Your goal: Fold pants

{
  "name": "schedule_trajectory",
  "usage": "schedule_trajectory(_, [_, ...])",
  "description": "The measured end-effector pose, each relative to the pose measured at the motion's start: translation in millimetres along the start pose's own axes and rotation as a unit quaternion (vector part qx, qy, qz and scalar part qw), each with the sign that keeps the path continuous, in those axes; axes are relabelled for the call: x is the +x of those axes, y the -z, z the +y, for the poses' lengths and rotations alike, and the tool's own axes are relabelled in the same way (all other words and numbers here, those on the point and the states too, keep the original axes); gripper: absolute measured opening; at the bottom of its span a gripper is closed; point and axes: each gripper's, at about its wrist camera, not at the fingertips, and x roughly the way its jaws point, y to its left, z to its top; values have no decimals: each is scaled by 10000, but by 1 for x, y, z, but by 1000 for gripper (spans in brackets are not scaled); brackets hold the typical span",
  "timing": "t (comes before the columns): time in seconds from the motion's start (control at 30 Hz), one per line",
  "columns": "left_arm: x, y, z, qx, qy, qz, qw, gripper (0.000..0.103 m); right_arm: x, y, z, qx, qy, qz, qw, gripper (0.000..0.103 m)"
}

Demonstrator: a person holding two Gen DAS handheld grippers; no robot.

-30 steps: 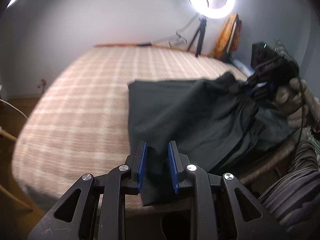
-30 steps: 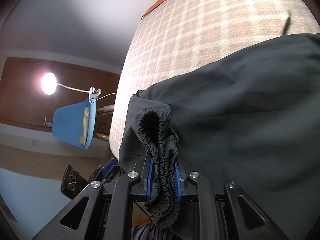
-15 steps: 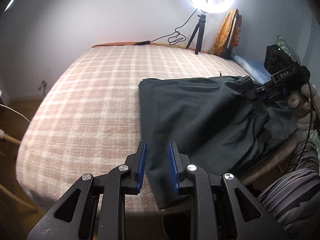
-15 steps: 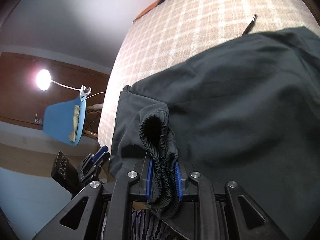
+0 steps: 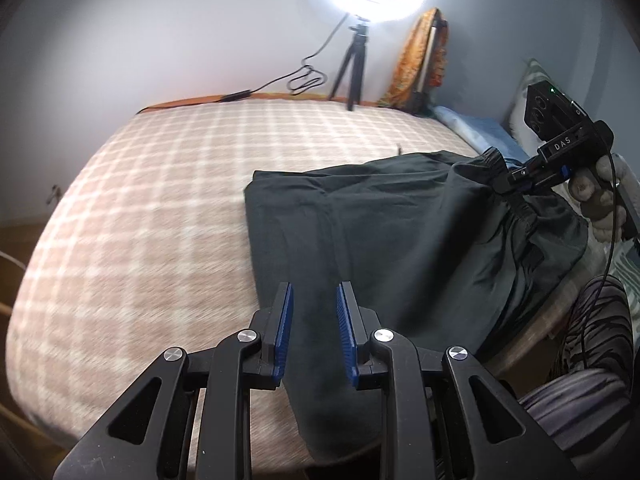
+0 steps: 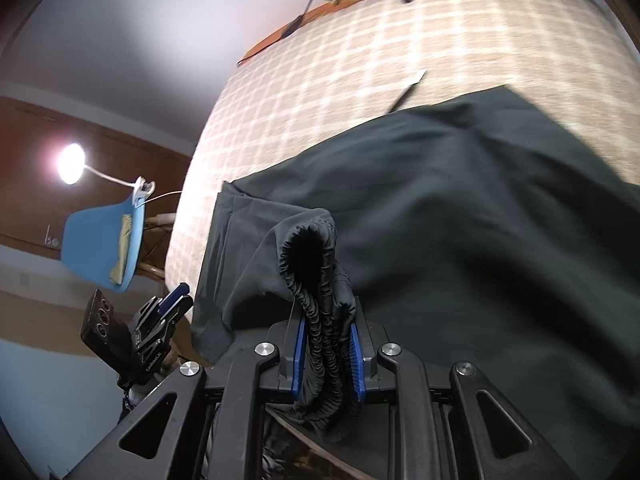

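Note:
Dark green pants (image 5: 384,232) lie folded lengthwise on a checked bed, leg ends hanging over the near edge. My left gripper (image 5: 314,308) is open and empty, hovering just above the near leg end. My right gripper (image 6: 326,344) is shut on the gathered elastic waistband (image 6: 316,280) and holds it lifted; it also shows in the left wrist view (image 5: 516,178) at the pants' right end. The pants fill much of the right wrist view (image 6: 460,208).
The pink and white checked bed (image 5: 160,200) spreads left and back. A ring light on a tripod (image 5: 360,40) stands behind it. A blue chair (image 6: 104,240) with a clip lamp stands beyond the bed's end. A striped-clad leg (image 5: 592,360) is at lower right.
The right gripper has carried the waistband farther right and back, spreading the pants flatter across the bed. The left gripper has shifted over the leg end, still open.

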Motion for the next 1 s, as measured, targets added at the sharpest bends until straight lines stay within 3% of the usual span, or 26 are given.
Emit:
schedule_trajectory(0.47, [23,-21,-36,236,285,48,9993,20,-50,15,-36,192,455,-266,9984,18])
schedule_trajectory(0.53, [25,-24,-40,221,328,55,9992,28,-59,18,-45,233,480,-317,9981,18])
schedule_trajectory(0.57, [26,-25,-42,232,348,54,9991,39,-61,19,-47,260,487,-341,9979,18])
schedule_trajectory(0.6, [27,-27,-45,258,381,34,9989,44,-64,20,-49,288,499,-368,9977,18])
schedule_trajectory(1.0, [36,-37,-60,415,329,31,9986,44,-104,31,-83,458,841,-614,9935,18])
